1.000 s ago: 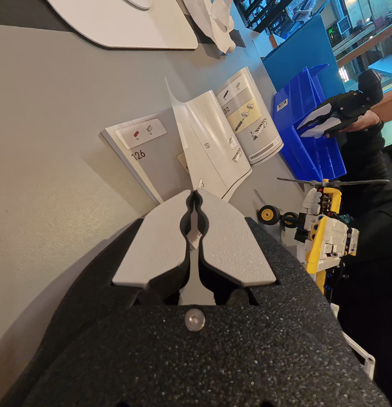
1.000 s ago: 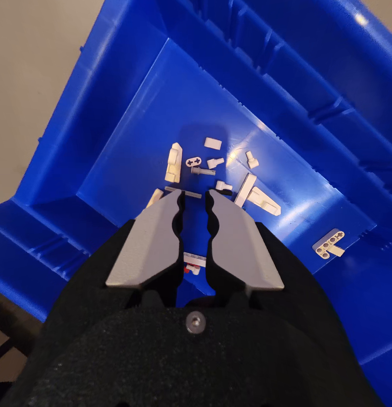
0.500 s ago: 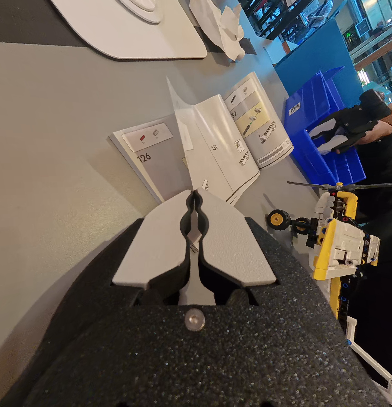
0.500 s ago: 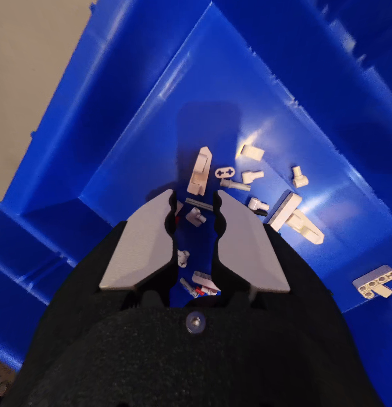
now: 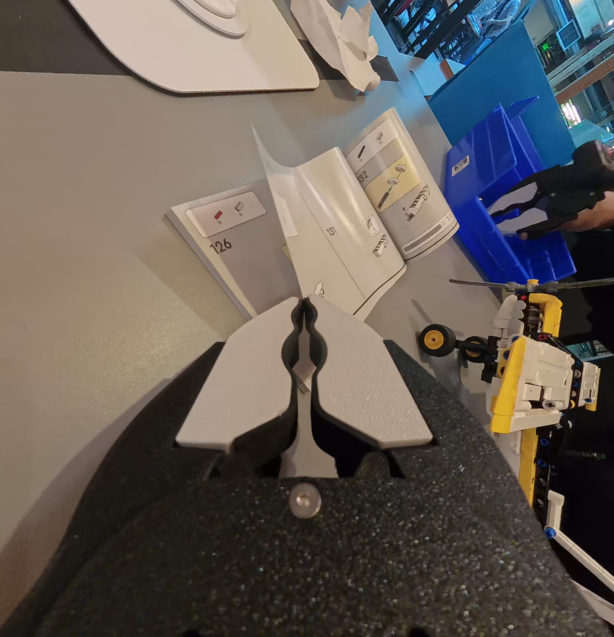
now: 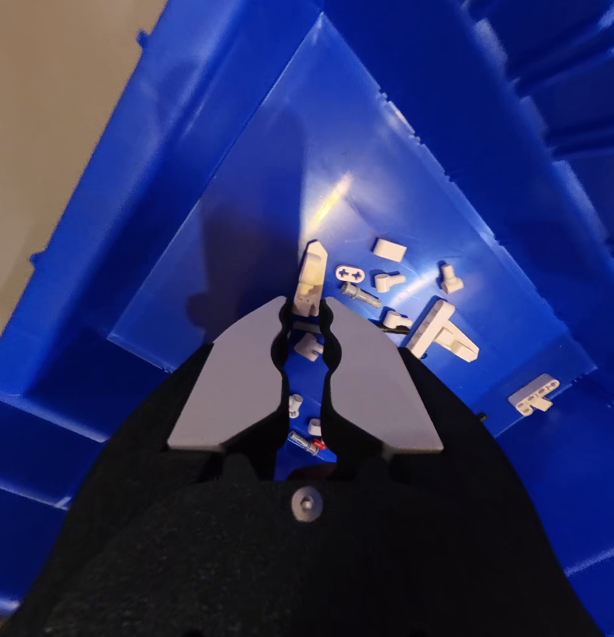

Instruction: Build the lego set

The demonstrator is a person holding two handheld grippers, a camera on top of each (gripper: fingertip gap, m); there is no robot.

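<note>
Jaws of right gripper (image 6: pixel 306 303) clamp white piece (image 6: pixel 310 279).

The right gripper (image 6: pixel 306 303) is down inside the blue bin (image 6: pixel 167 179), its fingers (image 6: pixel 257 348) closed on the near end of a long white pointed piece (image 6: pixel 311 275) that reaches away from them over the bin floor. Small white and grey building pieces (image 6: pixel 388 281) lie scattered just right of that piece. The left gripper (image 5: pixel 305 303), fingers pressed together, is at the near edge of an open instruction booklet (image 5: pixel 333 220) on the table (image 5: pixel 74 206).
</note>
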